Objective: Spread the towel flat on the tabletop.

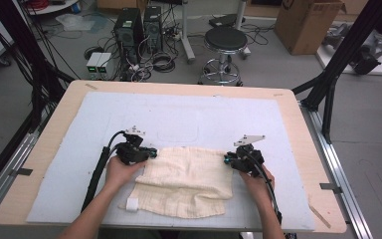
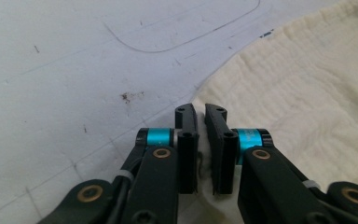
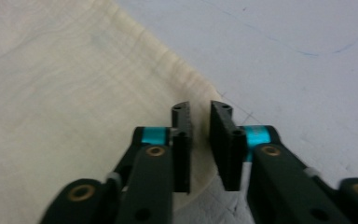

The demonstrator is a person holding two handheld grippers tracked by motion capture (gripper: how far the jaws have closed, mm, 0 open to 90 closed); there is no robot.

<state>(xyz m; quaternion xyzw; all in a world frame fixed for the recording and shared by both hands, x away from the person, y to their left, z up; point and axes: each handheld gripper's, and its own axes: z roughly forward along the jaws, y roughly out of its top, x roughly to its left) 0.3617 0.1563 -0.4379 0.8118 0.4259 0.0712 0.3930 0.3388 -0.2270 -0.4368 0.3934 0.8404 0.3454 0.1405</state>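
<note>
A cream cloth (image 1: 186,181) lies mostly flat on the pale mat (image 1: 179,119), with a small white tag (image 1: 132,203) at its near left corner. My left gripper (image 1: 150,152) sits at the cloth's far left corner. In the left gripper view its jaws (image 2: 200,116) stand almost together, with a wrinkle of cloth (image 2: 307,93) pinched between them. My right gripper (image 1: 228,159) is at the far right corner. There its jaws (image 3: 200,114) are a narrow gap apart, straddling the corner of the cloth (image 3: 74,93), which fills the gap.
The mat covers most of a wooden table (image 1: 49,144) whose edges run close on all sides. Beyond the far edge stand a black stool (image 1: 225,42), computer towers (image 1: 129,27) with cables, and a cardboard box (image 1: 306,22). Black frame posts (image 1: 340,55) flank the table.
</note>
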